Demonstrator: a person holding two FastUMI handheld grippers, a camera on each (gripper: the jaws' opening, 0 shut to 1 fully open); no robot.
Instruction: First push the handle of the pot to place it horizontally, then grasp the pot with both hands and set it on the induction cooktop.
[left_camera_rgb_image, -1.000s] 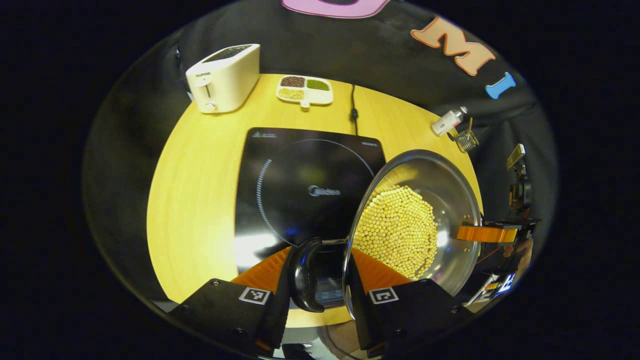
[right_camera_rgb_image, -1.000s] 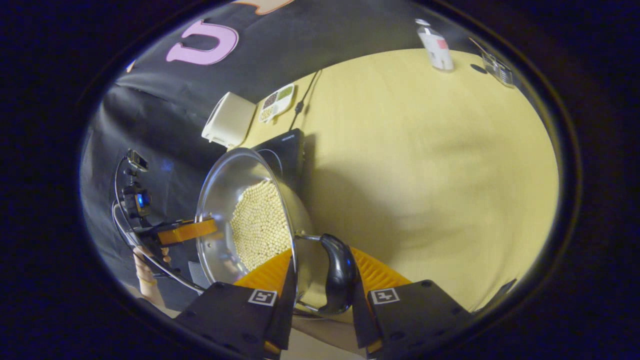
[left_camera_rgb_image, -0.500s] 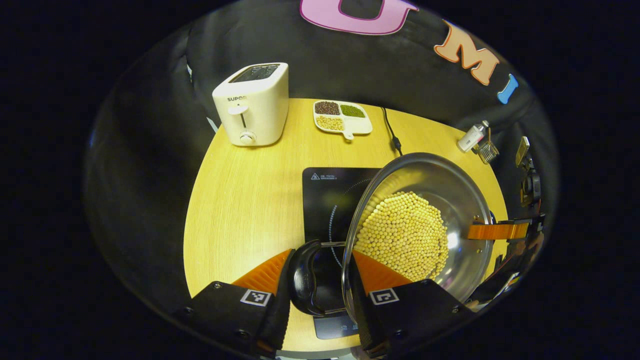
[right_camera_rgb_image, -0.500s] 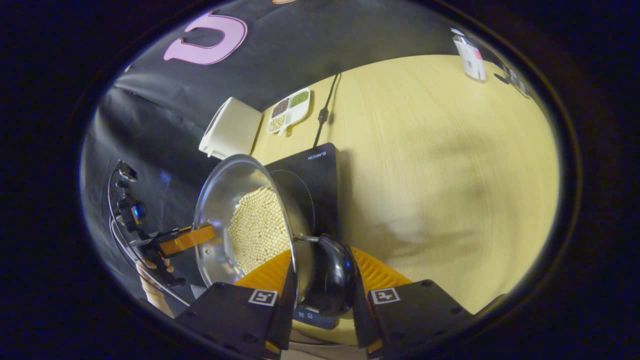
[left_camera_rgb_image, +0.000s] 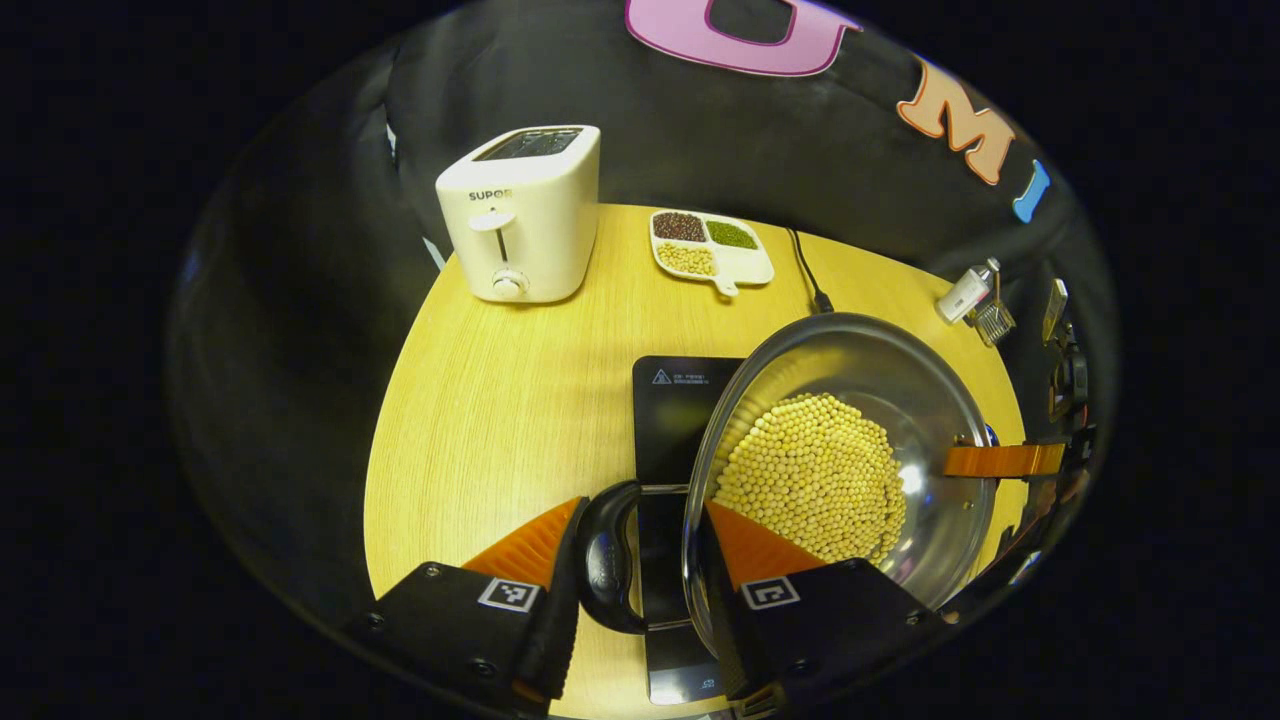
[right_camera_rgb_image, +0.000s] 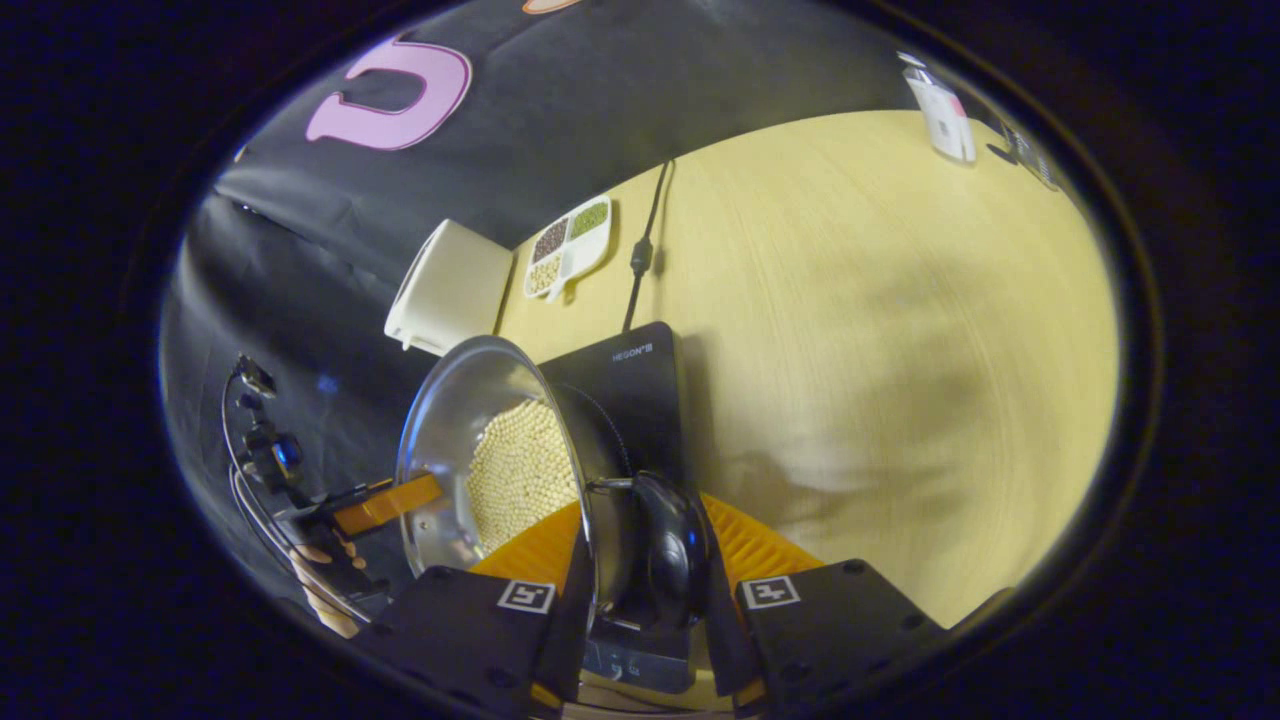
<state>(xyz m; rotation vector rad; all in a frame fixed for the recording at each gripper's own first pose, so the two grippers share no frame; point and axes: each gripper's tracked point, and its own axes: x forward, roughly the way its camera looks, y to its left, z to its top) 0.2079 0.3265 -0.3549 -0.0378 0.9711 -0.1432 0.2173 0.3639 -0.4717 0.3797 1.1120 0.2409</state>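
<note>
You are gripping the pot (left_camera_rgb_image: 840, 450) by both of its side handles, one claw on each. In the left gripper view, your left claw (left_camera_rgb_image: 640, 560) is closing its two fingers on the black loop handle (left_camera_rgb_image: 605, 555) at the pot's near rim, one finger on the handle's outer face and the other against the pot wall side, so the handle is filling the gap between them. In the right gripper view, your right claw (right_camera_rgb_image: 645, 570) is clamping the opposite black handle (right_camera_rgb_image: 670, 555) in the same way.

The steel pot is holding a layer of yellow soybeans (left_camera_rgb_image: 815, 475) and is sitting over the black induction cooktop (left_camera_rgb_image: 675, 400), covering its right part in the left gripper view; whether its base is touching the glass I cannot tell. In the right gripper view the cooktop (right_camera_rgb_image: 630, 390) is lying just behind the pot (right_camera_rgb_image: 490, 450).

Farther back on the round wooden surface (left_camera_rgb_image: 500, 400), a white toaster (left_camera_rgb_image: 520, 210) is standing near the edge, with a divided dish of beans (left_camera_rgb_image: 710, 245) just beside it and a black power cord (left_camera_rgb_image: 805, 270) running toward the cooktop. A small white bottle (left_camera_rgb_image: 965, 295) is lying at the far right edge.
</note>
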